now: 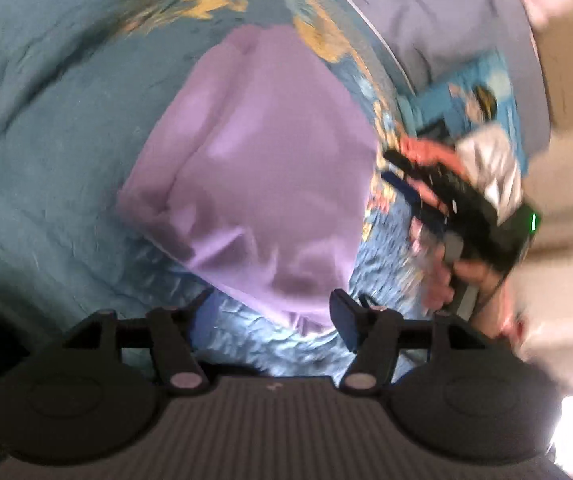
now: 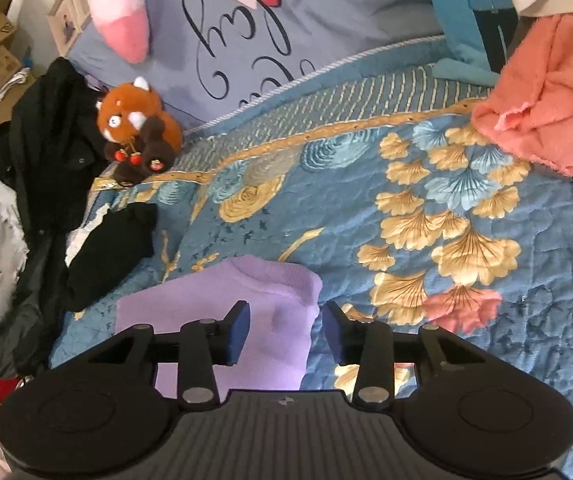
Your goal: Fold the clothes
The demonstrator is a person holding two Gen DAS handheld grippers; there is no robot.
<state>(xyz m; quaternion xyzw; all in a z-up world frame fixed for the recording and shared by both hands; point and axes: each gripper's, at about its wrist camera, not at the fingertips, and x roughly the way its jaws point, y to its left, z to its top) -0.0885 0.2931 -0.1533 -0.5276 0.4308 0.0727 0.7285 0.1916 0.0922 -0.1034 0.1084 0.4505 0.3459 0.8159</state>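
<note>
- My left gripper [image 1: 272,312] is matte black, with a ribbed centre plate between two round housings.
- My jaws carry blue pads [image 2: 239,330] on black linkage arms pinned with silver rivets.
- My right gripper [image 2: 284,330] has the same build; seen from the left, its body shows a small green light.

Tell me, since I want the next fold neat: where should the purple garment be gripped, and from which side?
Probably at the near edge of the purple garment, which lies flat on the quilt. The open right gripper already straddles its right-hand edge, where the layers look thick enough to pinch. Come in low from the near side; the open left gripper could take the other near corner.
</note>
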